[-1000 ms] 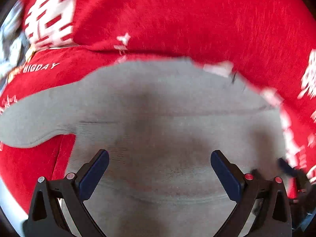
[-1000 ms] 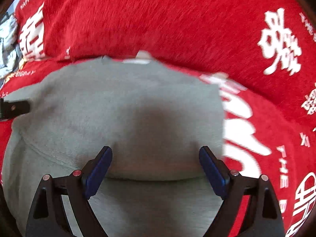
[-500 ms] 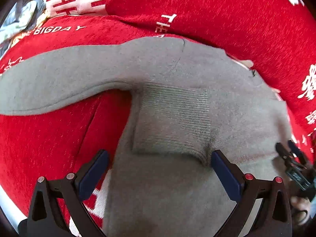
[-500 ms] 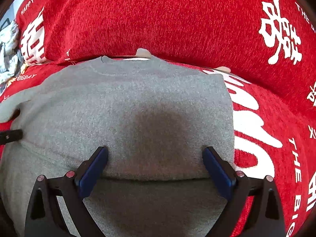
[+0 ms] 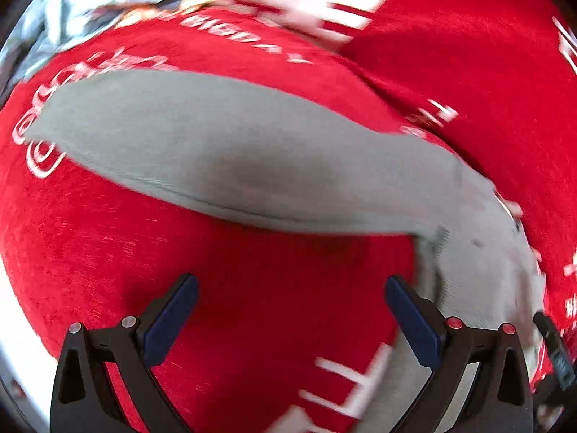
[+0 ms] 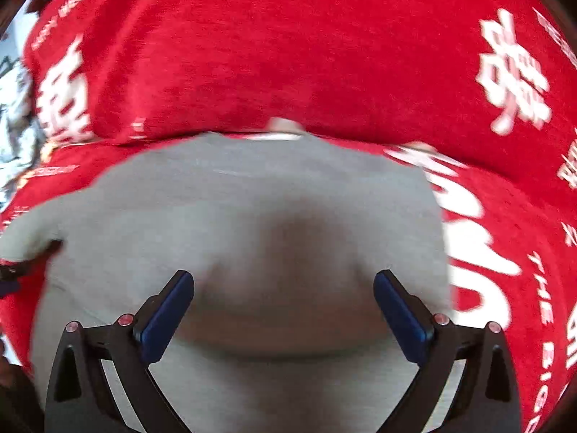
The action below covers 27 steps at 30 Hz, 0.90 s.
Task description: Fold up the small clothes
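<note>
My grey sweater (image 6: 252, 216) lies flat on the red blanket (image 6: 288, 54), filling the centre of the right view, its sleeve (image 5: 216, 151) stretched toward the upper left. My right tongs (image 6: 283, 306) have just been opening, nothing between them; my left tongs (image 5: 290, 310) gape empty.

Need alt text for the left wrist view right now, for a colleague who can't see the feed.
A grey sweater's long sleeve lies stretched out across a red blanket with white lettering. The left gripper hangs open above bare blanket just below the sleeve, holding nothing. The picture is motion-blurred.
</note>
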{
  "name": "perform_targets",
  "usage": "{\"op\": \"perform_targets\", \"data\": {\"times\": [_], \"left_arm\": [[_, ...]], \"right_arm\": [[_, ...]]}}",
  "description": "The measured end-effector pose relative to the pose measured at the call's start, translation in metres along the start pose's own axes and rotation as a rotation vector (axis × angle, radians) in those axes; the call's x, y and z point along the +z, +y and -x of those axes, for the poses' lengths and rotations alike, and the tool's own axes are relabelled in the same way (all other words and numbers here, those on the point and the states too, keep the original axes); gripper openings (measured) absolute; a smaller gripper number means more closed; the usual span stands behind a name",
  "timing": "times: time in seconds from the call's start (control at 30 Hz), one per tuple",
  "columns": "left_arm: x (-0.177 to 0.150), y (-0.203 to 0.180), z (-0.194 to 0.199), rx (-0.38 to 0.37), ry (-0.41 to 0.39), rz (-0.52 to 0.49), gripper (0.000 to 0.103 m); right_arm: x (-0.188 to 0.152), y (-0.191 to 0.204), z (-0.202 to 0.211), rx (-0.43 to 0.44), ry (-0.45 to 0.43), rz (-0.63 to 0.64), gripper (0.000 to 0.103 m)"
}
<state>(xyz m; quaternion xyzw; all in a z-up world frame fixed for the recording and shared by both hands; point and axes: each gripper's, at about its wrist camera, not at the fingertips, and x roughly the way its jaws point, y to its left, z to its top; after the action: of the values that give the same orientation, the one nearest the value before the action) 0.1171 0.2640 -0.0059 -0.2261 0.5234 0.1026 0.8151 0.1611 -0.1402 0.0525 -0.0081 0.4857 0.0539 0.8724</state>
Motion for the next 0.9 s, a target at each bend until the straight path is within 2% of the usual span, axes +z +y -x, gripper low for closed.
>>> {"op": "perform_targets", "data": {"times": [0.03,0.13,0.17,0.2,0.27,0.33,0.4,0.47,0.53,0.7,0.73,0.8,0.83,0.9], "left_arm": [[0.005,0.006,0.002,-0.028,-0.013,0.019,0.103],[0.016,0.012,0.004,-0.002,-0.030,0.045,0.103],[0.020,0.016,0.004,-0.013,-0.031,0.061,0.103],[0.024,0.021,0.004,-0.028,-0.031,0.087,0.103],[0.030,0.038,0.004,-0.074,-0.037,0.173,0.103],[0.037,0.055,0.006,-0.101,-0.068,0.241,0.103],[0.046,0.073,0.007,-0.105,-0.098,0.312,0.103],[0.060,0.088,0.003,-0.129,-0.121,0.391,0.103],[0.075,0.094,-0.002,-0.108,-0.131,0.432,0.103],[0.111,0.096,-0.015,-0.009,-0.137,0.437,0.102],[0.115,0.095,-0.016,0.016,-0.137,0.422,0.099],[0.118,0.090,-0.011,0.083,-0.148,0.369,0.011],[0.120,0.090,-0.014,0.056,-0.115,0.354,0.011],[0.116,0.098,-0.008,0.023,-0.133,0.360,0.011]], "right_arm": [[0.003,0.012,-0.005,0.009,0.012,0.028,0.100],[0.004,0.062,-0.039,0.000,0.110,0.182,0.100],[0.002,0.072,-0.050,-0.014,0.125,0.208,0.101],[0.002,0.071,-0.046,-0.011,0.073,0.180,0.103],[0.003,0.064,-0.047,0.002,0.105,0.133,0.103],[-0.007,0.054,-0.036,0.004,0.061,0.117,0.103],[-0.023,0.049,-0.030,-0.013,0.039,0.154,0.103],[-0.031,0.039,-0.024,0.029,0.024,0.110,0.102],[-0.031,0.035,-0.024,0.030,0.026,0.101,0.102],[-0.031,0.037,-0.024,0.009,0.023,0.110,0.103],[-0.031,0.039,-0.024,0.008,0.022,0.108,0.103],[-0.031,0.040,-0.022,0.001,0.023,0.111,0.103],[-0.030,0.041,-0.021,-0.006,0.028,0.113,0.103],[-0.024,0.044,-0.016,-0.011,0.049,0.102,0.103]]}}
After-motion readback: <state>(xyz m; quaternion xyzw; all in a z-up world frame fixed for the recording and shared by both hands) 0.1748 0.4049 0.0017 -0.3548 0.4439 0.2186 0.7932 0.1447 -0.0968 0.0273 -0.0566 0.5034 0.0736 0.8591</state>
